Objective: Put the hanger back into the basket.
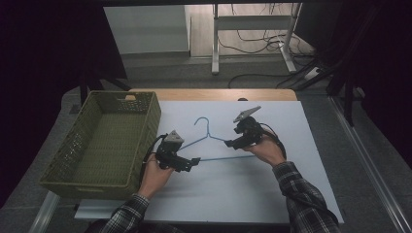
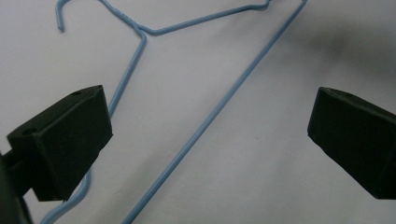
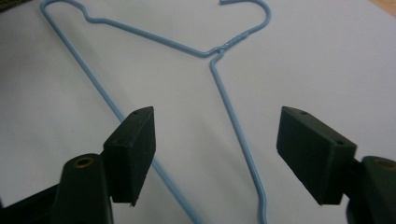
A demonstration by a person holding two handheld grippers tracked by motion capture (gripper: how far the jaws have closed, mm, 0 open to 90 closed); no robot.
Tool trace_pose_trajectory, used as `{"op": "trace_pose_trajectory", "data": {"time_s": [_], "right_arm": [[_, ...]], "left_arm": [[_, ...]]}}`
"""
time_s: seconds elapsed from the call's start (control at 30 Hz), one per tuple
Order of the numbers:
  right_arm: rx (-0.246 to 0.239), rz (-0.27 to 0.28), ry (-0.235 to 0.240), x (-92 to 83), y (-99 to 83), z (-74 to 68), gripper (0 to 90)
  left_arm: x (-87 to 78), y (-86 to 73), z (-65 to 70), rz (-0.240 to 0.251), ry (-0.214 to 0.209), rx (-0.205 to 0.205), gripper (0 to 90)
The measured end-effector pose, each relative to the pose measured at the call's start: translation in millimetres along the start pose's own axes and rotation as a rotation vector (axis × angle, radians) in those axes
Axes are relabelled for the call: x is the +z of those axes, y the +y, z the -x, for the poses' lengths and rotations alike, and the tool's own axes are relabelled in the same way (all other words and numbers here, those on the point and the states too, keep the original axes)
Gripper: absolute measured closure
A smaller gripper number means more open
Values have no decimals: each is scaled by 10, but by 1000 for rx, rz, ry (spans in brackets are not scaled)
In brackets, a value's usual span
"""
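Nearest to the camera in the high view, two forearms in plaid sleeves [image 1: 306, 194] come in from the bottom edge, each hand holding a black gripper above a white sheet [image 1: 291, 131] that covers the table. The left hand [image 1: 154, 175] holds the left gripper [image 1: 193, 161] near the left end of a blue wire hanger [image 1: 214, 145]. In the left gripper view its two jaws stand wide apart with nothing between the pads; the long bottom wire of the hanger runs diagonally through the gap, lying flat on the sheet, and one sloping shoulder wire passes behind the left jaw. The right hand [image 1: 266, 150] holds the right gripper [image 1: 232, 143] over the right half of the hanger. In the right gripper view its jaws are also spread wide and hold nothing; one shoulder wire runs down between them and the bottom wire passes behind the left jaw. I cannot tell if any jaw touches the wire.

The hanger lies flat on the sheet between the two grippers, with its hook [image 1: 203, 124] pointing away from the person. Just beside the left gripper, at the left edge of the table, stands an olive green plastic basket [image 1: 145, 119] with perforated walls. Farther back a strip of the wooden table [image 1: 214, 95] shows, and beyond it a grey floor with a white desk frame [image 1: 252, 24] and loose cables [image 1: 257, 46].
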State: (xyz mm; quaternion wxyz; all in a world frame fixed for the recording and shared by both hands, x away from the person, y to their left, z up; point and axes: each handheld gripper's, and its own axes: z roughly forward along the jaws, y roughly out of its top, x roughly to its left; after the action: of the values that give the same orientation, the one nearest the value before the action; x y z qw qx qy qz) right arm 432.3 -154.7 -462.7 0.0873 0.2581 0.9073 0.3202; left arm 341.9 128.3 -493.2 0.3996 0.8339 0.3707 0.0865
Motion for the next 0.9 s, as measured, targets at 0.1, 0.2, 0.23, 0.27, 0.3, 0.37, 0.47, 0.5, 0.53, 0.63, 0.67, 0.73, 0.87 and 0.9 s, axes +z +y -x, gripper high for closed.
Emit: {"op": "trace_pose_trajectory", "data": {"time_s": [0.1, 0.2, 0.23, 0.27, 0.3, 0.37, 0.47, 0.5, 0.53, 0.63, 0.67, 0.73, 0.87, 0.9], "right_arm": [[-19, -26, 19, 146, 59, 28, 379], [-41, -45, 29, 283, 110, 62, 458], [-37, -50, 34, 323, 124, 75, 497], [-36, -53, 38, 362, 137, 93, 527], [-36, -53, 43, 402, 148, 113, 558], [-35, -61, 50, 476, 162, 146, 627], [-48, -73, 67, 573, 168, 192, 699], [-55, -78, 66, 604, 167, 204, 713], [-67, -80, 57, 631, 166, 215, 730], [-78, -88, 53, 695, 160, 247, 757], [-83, -93, 58, 715, 159, 252, 763], [-99, -107, 66, 753, 155, 250, 777], [-134, -106, 69, 765, 156, 231, 856], [-145, -107, 67, 763, 157, 224, 858]], "left_arm": [[25, -4, -15, -6, 2, 2, 2], [52, -1, -16, -11, 0, 8, 4], [61, -1, -14, -12, -2, 11, 4], [69, 0, -12, -16, -4, 15, 4], [77, 1, -7, -21, -3, 20, 4], [89, 4, 1, -29, 3, 30, 4], [97, 10, -1, -30, 1, 17, 5], [99, 10, -9, -27, -8, 7, 8], [101, 11, -15, -28, -14, -3, 11], [114, 7, -29, -35, -10, -18, 15], [120, 6, -32, -36, -8, -21, 16], [127, 10, -42, -43, 2, -23, 17], [145, 29, -51, -52, 17, -28, 21], [148, 37, -52, -53, 22, -27, 22]]}}
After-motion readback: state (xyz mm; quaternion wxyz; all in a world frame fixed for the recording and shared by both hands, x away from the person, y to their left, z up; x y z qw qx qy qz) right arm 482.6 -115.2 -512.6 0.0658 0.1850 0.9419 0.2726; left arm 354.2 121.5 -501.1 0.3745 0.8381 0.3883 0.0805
